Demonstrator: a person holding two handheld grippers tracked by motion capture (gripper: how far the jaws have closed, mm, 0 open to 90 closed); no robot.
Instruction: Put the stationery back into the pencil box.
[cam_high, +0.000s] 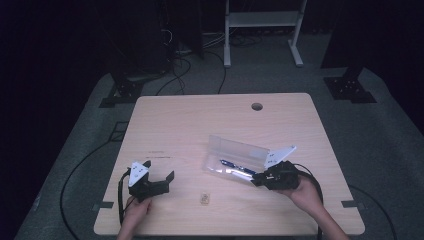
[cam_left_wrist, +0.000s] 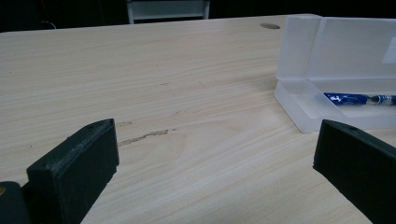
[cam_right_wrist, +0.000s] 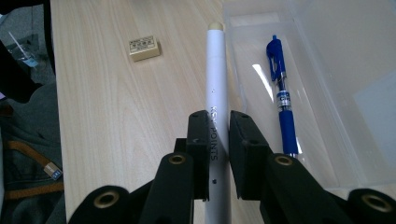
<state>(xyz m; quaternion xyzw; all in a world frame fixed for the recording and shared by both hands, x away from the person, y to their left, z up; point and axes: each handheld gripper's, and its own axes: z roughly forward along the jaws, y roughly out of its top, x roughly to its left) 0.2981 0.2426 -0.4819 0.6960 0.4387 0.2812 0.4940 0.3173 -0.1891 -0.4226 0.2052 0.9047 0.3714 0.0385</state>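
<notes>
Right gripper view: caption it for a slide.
Right gripper clamps a white pen beside the clear case holding a blue pen.

Pen case: on the bench, lid raised at the far side, tray just ahead of the right gripper fingers.
Pen: inside the case tray, lengthwise, just beside the right fingers.
Marker: between the right fingers, running ahead of them along the near wall of the case, outside the tray.
Eraser: on the bench near its front edge, between the two grippers, nearer the left fingers' side of the marker.
Left gripper: well apart from the case, fingers aimed across the bench toward it.
</notes>
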